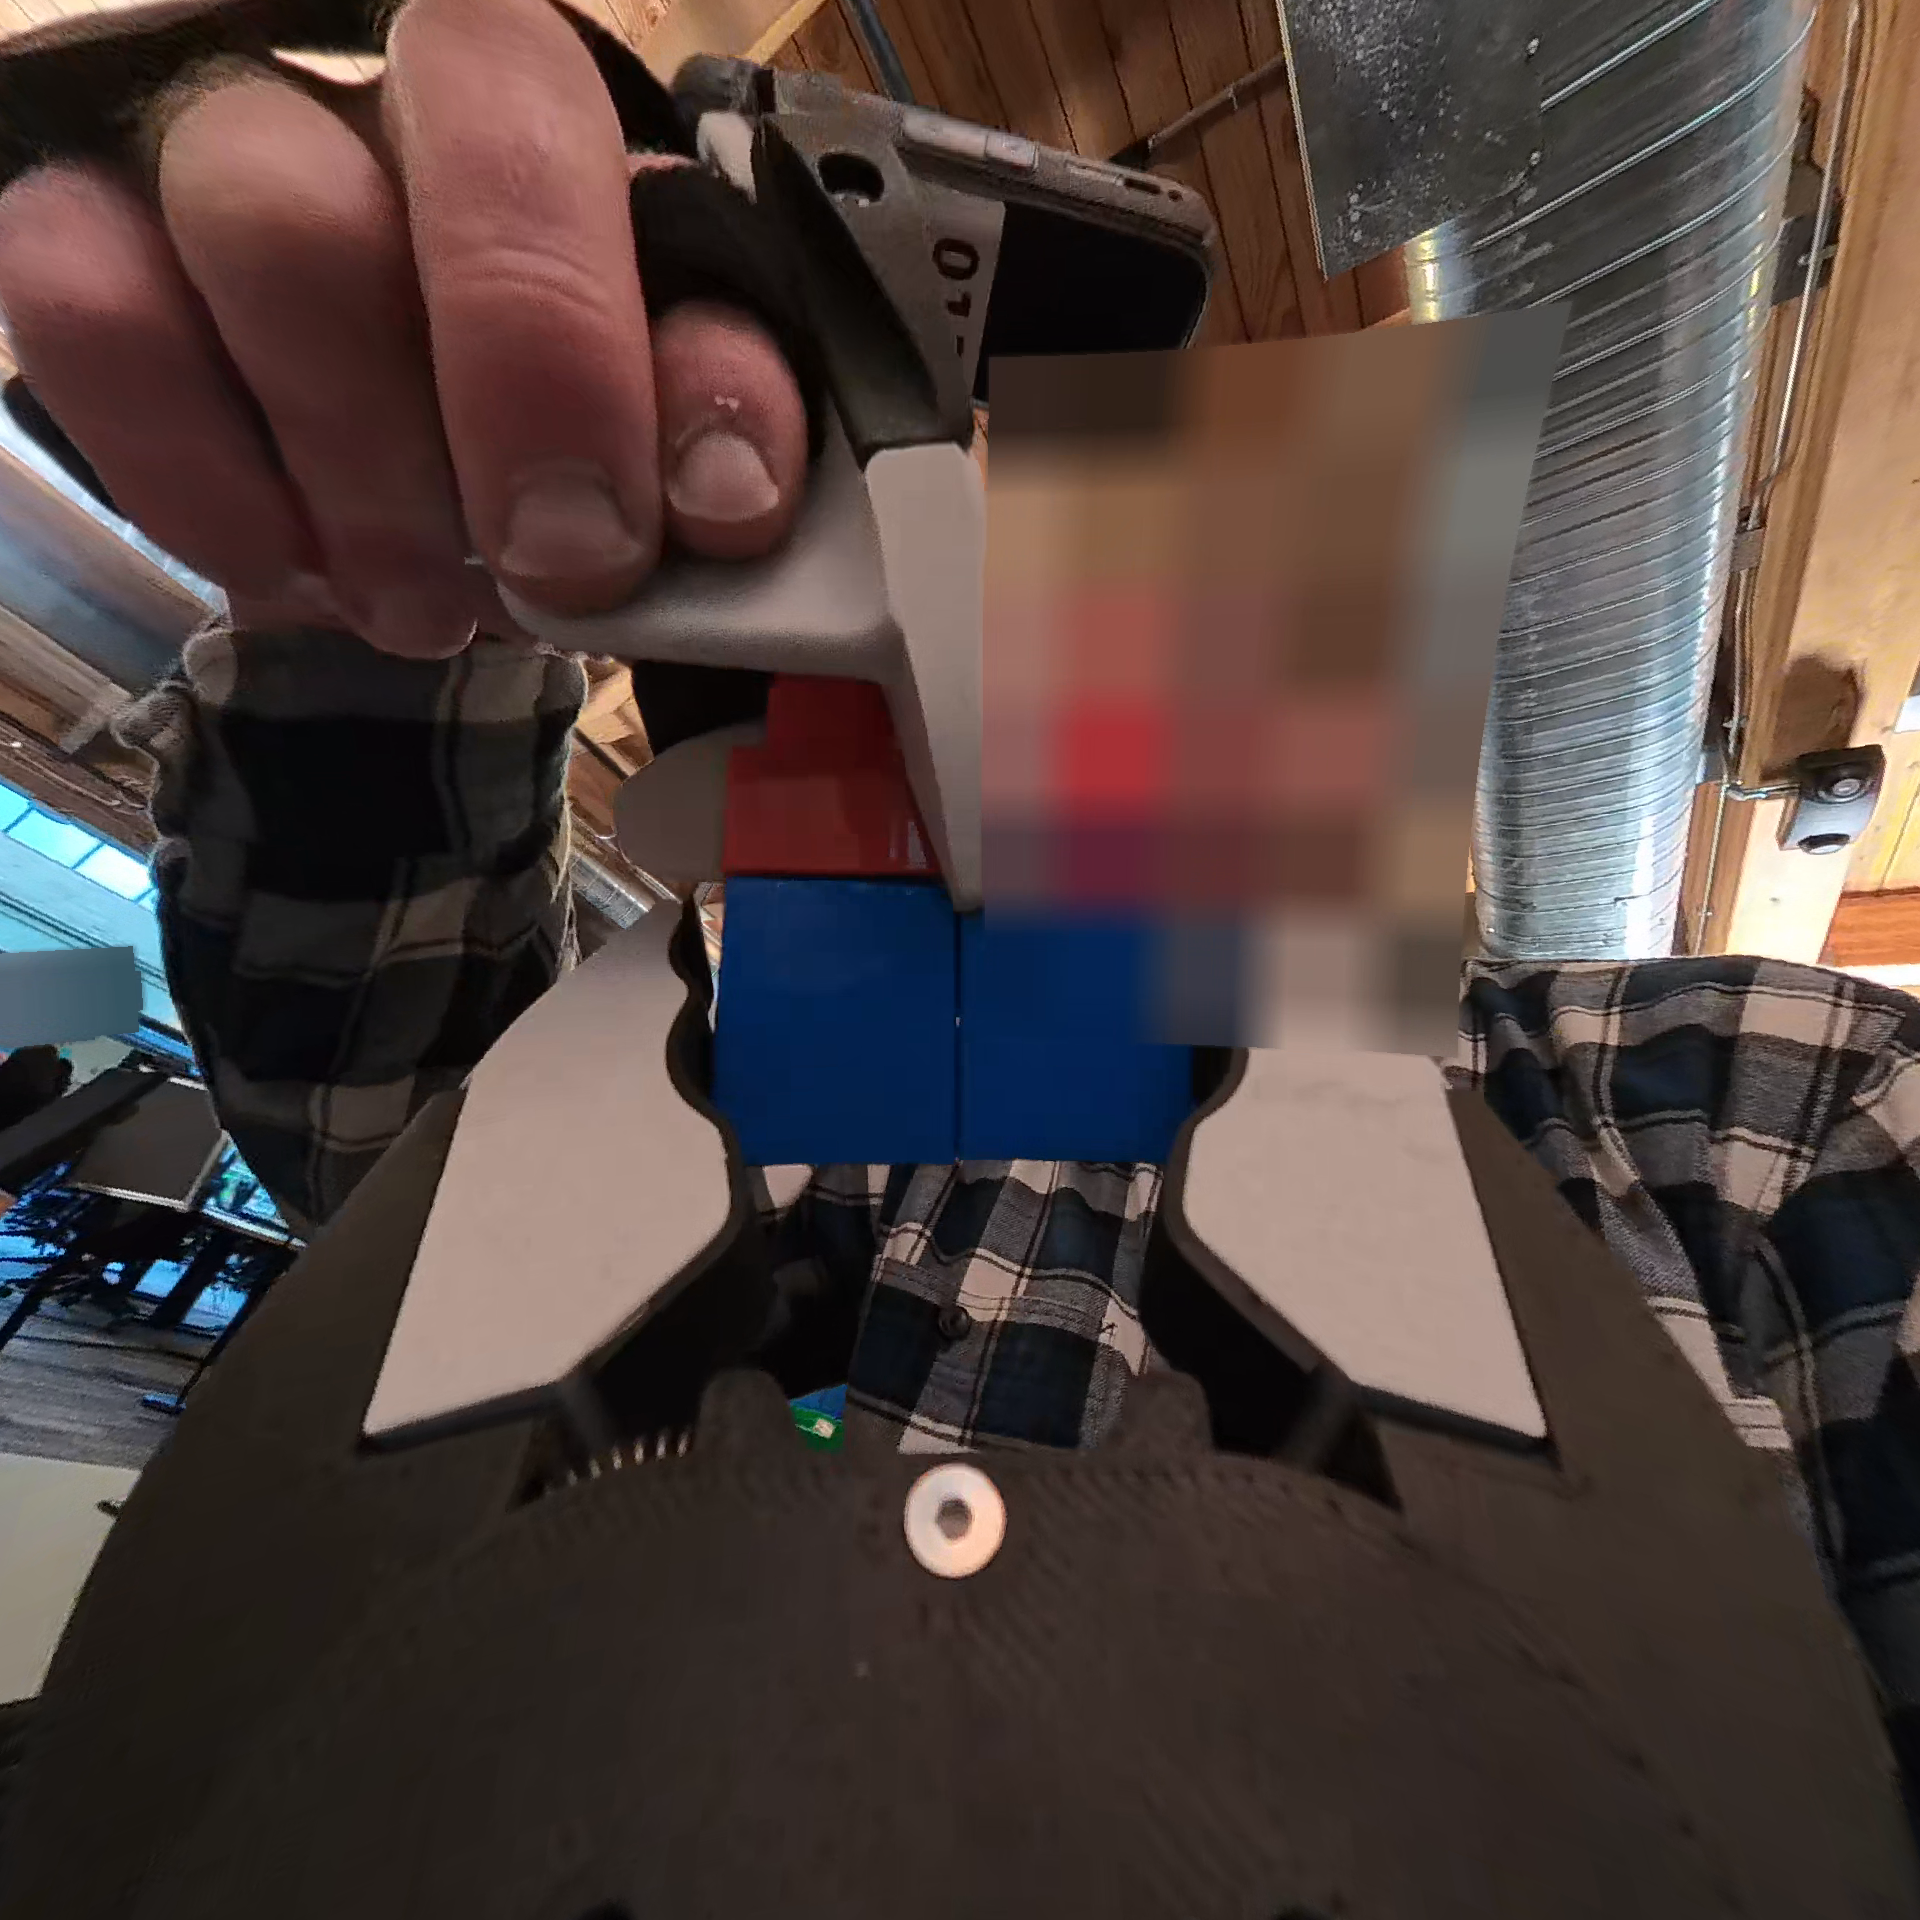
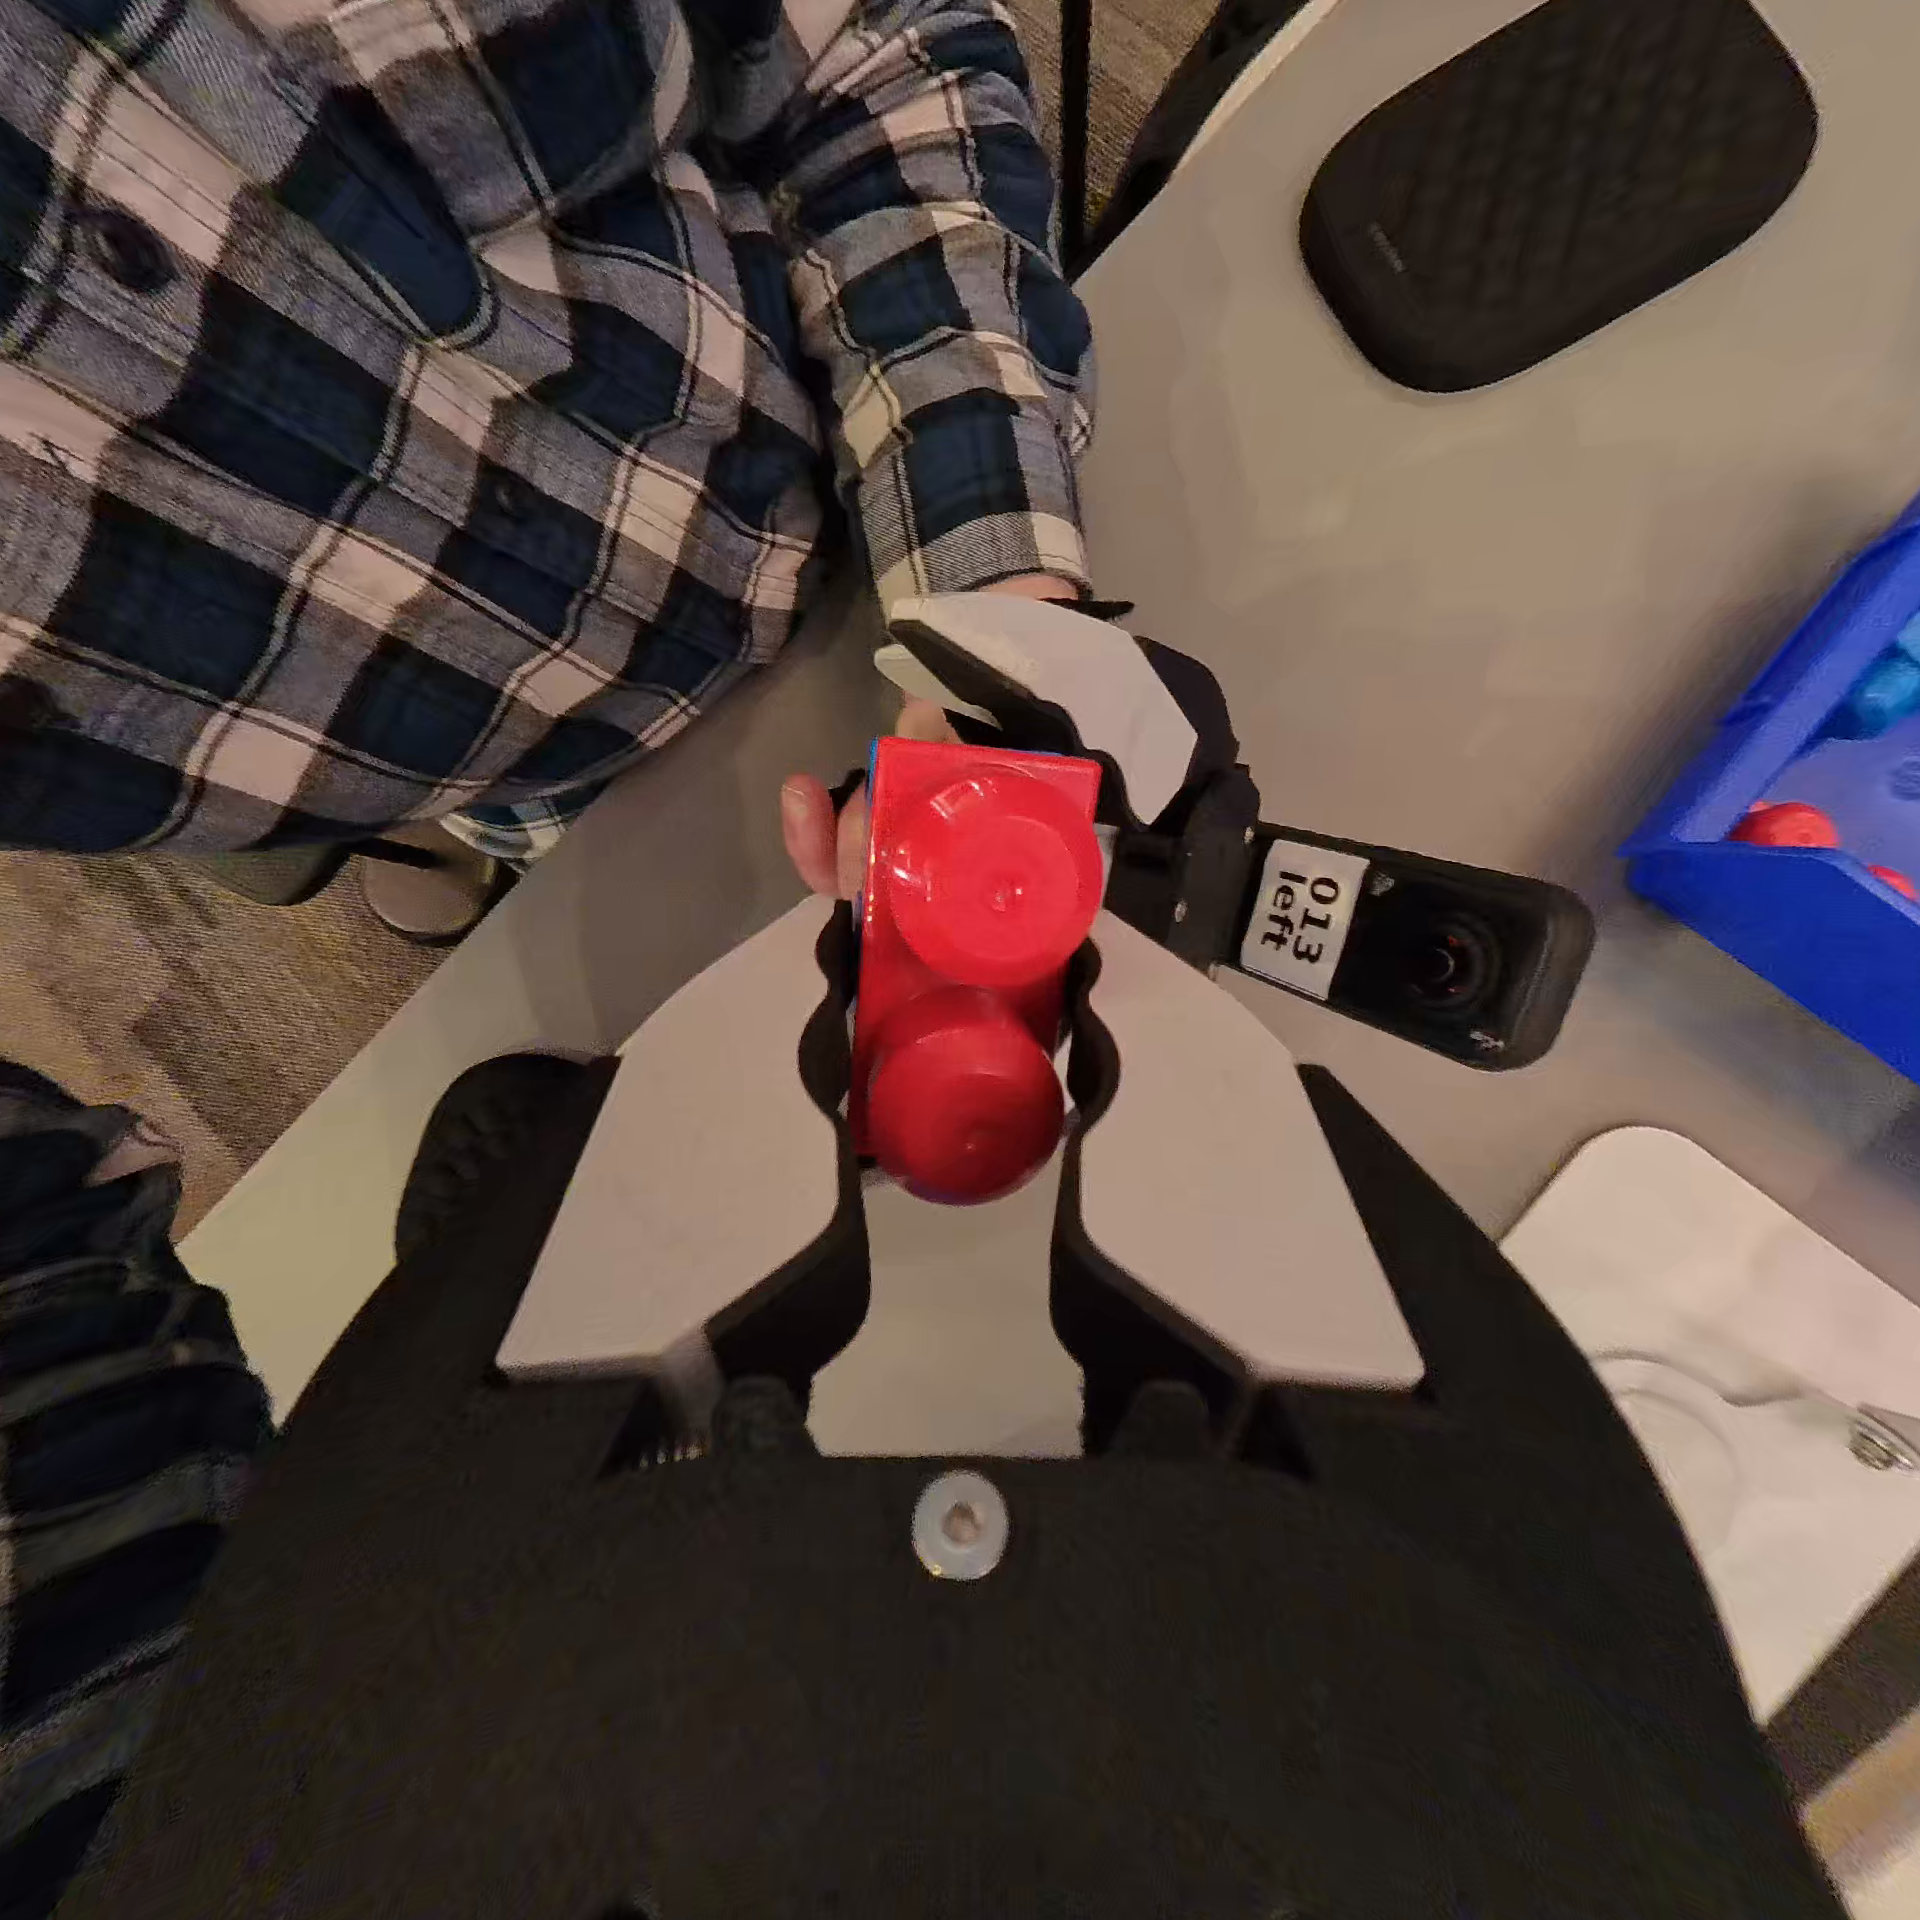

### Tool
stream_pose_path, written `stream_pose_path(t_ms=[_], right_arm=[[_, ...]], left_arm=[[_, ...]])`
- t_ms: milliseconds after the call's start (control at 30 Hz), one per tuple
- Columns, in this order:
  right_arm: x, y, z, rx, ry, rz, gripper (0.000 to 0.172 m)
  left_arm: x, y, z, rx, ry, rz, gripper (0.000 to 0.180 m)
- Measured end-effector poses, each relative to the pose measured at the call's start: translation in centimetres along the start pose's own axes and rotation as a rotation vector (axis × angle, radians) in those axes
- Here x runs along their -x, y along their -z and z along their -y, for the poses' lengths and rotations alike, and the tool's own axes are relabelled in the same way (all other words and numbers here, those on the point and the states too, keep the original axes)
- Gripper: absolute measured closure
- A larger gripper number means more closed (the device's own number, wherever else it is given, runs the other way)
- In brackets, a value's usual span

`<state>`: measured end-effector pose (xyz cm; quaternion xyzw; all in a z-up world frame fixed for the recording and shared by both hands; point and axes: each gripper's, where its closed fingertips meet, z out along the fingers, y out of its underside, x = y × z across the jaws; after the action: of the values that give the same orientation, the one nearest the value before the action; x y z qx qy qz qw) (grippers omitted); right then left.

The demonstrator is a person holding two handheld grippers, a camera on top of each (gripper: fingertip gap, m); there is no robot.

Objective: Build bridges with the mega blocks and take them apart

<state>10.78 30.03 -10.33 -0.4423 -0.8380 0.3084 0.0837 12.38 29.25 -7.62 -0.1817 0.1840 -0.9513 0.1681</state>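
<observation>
Grey table (image 2: 1455, 644): blue bin (image 2: 1797, 831) holds blocks (image 2: 1782, 826).

Setting: converted industrial or loft-style workspace, used as an office or lab. Overhead: wooden plank ceiling (image 1: 1039, 94) with timber beams, a large exposed spiral metal duct (image 1: 1621, 520) on the right, and a small dome camera (image 1: 1834, 805) fixed to a beam. Far left: bright windows (image 1: 62, 862) and dark desks. Below: pale grey table (image 2: 1351, 540), carpeted floor (image 2: 156, 987), blue plastic bin (image 2: 1787, 883) of toy blocks at right.
</observation>
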Motion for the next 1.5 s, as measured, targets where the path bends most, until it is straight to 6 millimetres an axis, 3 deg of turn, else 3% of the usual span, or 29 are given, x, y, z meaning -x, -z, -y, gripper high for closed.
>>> stream_pose_path(t_ms=[267,400,433,467,567,633,733,900,1000,1233,1500], right_arm=[[-0.2,0.6,-0.6,-0.036,-0.027,-0.028,0.135],[0.8,4.5,-1.5,-0.079,-0.040,-0.150,0.135],[1.4,5.9,-2.2,-0.075,-0.057,-0.186,0.135],[1.8,7.3,-3.3,-0.057,-0.076,-0.237,0.135],[3.5,11.8,-7.6,-0.012,-0.175,-0.384,0.135],[4.5,14.2,-11.6,0.047,-0.270,-0.475,0.135],[6.1,16.1,-19.0,0.150,-0.446,-0.539,0.135],[7.4,14.9,-30.0,0.276,-0.638,-0.542,0.135],[7.4,13.3,-33.9,0.319,-0.662,-0.527,0.134],[6.7,10.7,-39.0,0.419,-0.698,-0.495,0.134],[5.9,9.0,-41.5,0.458,-0.720,-0.465,0.134]], left_arm=[[0.8,0.3,0.4,-0.007,-0.014,0.057,0.091],[1.1,1.4,0.8,0.057,-0.097,0.172,0.091],[0.9,1.9,0.8,0.087,-0.131,0.195,0.105],[0.2,2.3,1.0,0.114,-0.171,0.187,0.132],[-0.9,3.6,2.2,0.138,-0.282,0.223,0.180],[-1.1,4.1,2.2,0.182,-0.322,0.259,0.180],[-1.1,4.4,2.2,0.204,-0.342,0.282,0.180],[0.2,5.4,2.4,0.177,-0.318,0.340,0.180],[0.3,5.5,2.4,0.183,-0.323,0.348,0.180],[0.9,5.9,2.6,0.187,-0.319,0.372,0.180],[0.8,6.0,2.7,0.189,-0.320,0.376,0.180]])
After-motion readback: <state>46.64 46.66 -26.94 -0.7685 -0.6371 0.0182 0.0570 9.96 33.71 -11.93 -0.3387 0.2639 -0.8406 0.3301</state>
